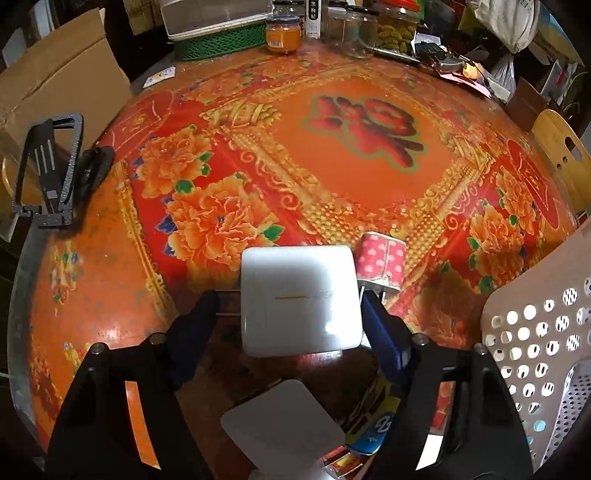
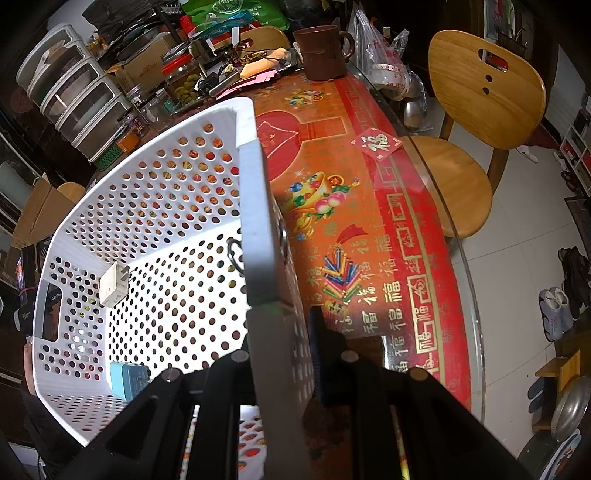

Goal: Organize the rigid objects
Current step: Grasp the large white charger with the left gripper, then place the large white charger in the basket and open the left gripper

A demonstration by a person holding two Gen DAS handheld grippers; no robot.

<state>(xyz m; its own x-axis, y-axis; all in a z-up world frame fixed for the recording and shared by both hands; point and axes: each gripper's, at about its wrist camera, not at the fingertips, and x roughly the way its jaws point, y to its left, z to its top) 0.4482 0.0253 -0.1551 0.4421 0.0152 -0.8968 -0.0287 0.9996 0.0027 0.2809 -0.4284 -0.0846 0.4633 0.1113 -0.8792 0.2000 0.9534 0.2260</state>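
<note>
A big white charger (image 1: 299, 299) lies on the red flowered tablecloth (image 1: 295, 166), its prongs pointing left. My left gripper (image 1: 291, 325) straddles it: the blue right pad (image 1: 384, 332) sits against its right side and the left finger (image 1: 195, 328) meets the prong tips. A pink polka-dot charger (image 1: 380, 264) stands just beyond, to the right. My right gripper (image 2: 291, 332) is shut on the side wall of the white perforated basket (image 2: 258, 206). Inside the basket lie a small white charger (image 2: 112, 284) and a light blue charger (image 2: 127, 380).
Another white square block (image 1: 284, 421) and a colourful packet (image 1: 373, 424) lie under my left gripper. The basket (image 1: 535, 332) is at its right. A black stand (image 1: 48, 170) sits at the table's left edge, jars (image 1: 282, 35) at the back. A wooden chair (image 2: 476, 110) stands beside the table.
</note>
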